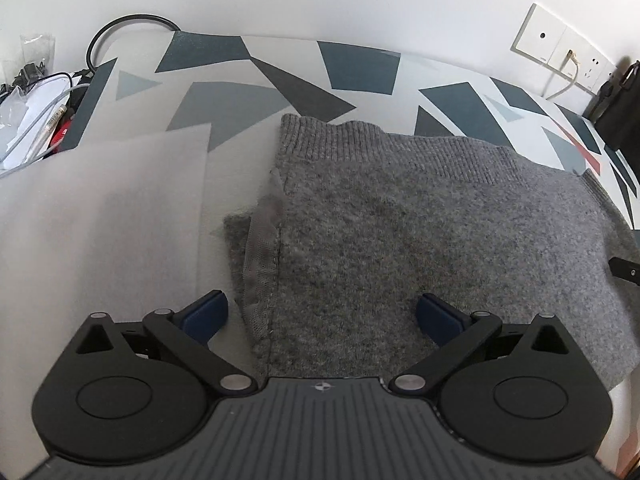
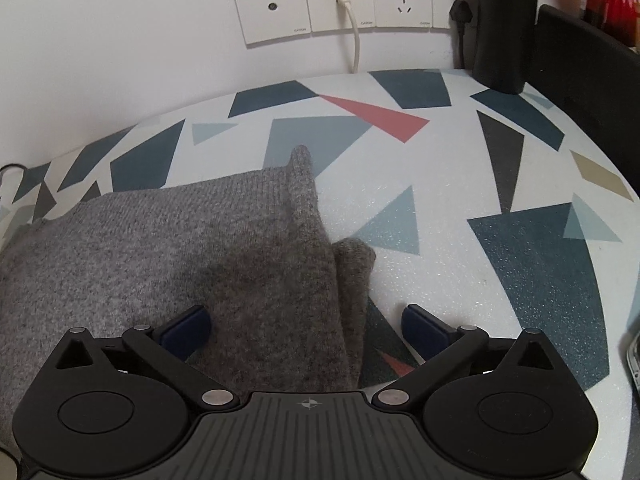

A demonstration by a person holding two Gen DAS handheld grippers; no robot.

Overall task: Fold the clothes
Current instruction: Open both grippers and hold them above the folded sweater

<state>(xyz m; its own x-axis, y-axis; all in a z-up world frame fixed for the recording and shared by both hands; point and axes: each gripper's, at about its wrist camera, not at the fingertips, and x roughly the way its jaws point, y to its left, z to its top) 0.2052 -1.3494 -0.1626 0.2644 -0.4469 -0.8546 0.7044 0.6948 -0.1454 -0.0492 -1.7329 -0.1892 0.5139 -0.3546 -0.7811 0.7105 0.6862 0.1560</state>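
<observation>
Here, mid-fold, I hold both grippers, left (image 1: 320,316) and right (image 2: 306,330), open over the sweater (image 1: 420,240) at frame centre; next, pinch its near edge.

L gripper (image 1: 322,316) fingers wide apart, straddling left edge of folded grey sweater (image 1: 420,232) on patterned table (image 1: 360,68).

Grey knit sweater (image 1: 420,240), folded, flat on the patterned table.

I see its ribbed hem toward the wall, one seamed side edge doubled over, and a sleeve end (image 2: 354,252) protruding beside the fold.
</observation>
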